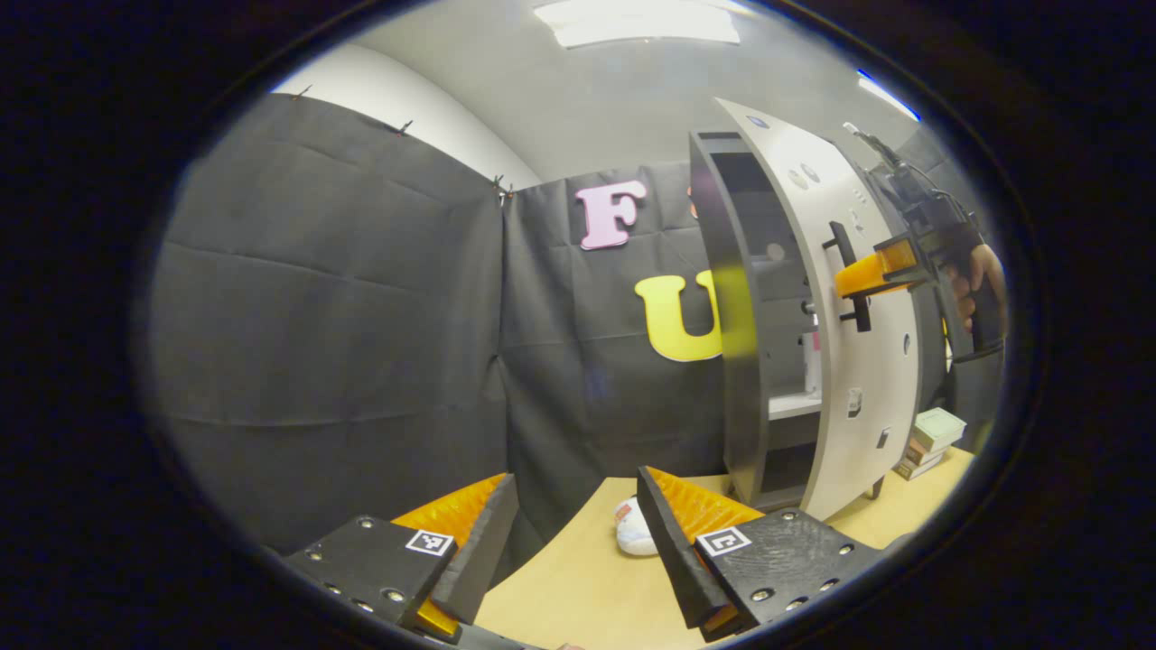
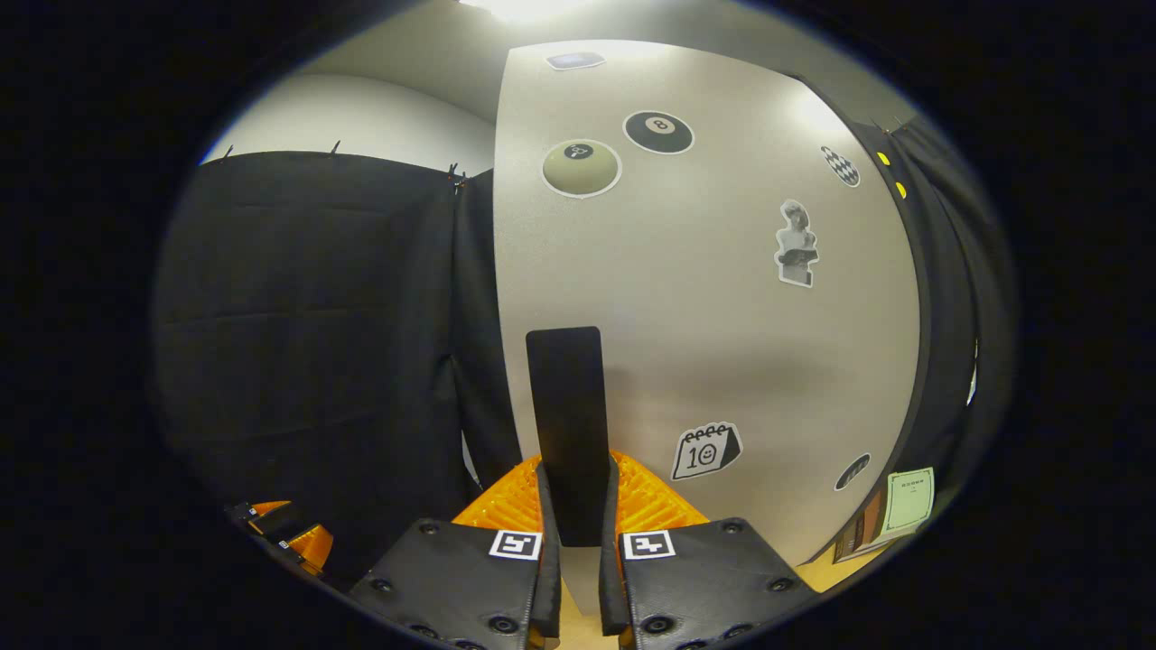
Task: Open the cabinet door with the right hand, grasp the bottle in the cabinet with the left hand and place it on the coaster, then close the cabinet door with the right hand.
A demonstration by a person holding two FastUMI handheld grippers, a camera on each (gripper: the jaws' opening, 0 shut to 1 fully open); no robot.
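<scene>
Cabinet door [image 2: 704, 298] part open; right claw [image 2: 573, 506] clamped on its handle [image 2: 567, 424].

The cabinet [image 1: 741, 325] stands on the wooden table [image 1: 578, 578]. Inside, on a pale shelf [image 1: 795, 404], a bottle [image 1: 811, 361] stands, partly hidden by the door. The door is flat, matte and pale with stickers; the handle is a dark flat bar. The left claw [image 1: 578, 533] is wide, holding nothing, low before the cabinet. A white rounded object [image 1: 634, 528] lies on the table near the cabinet base; stacked books [image 1: 930, 441] sit beyond the door.

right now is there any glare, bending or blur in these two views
Left gripper view: fisheye bows the cabinet door into a curve, and ceiling lights blow out white. Right gripper view: a bright hotspot sits on the door's upper right, and the handle looks soft up close.
</scene>
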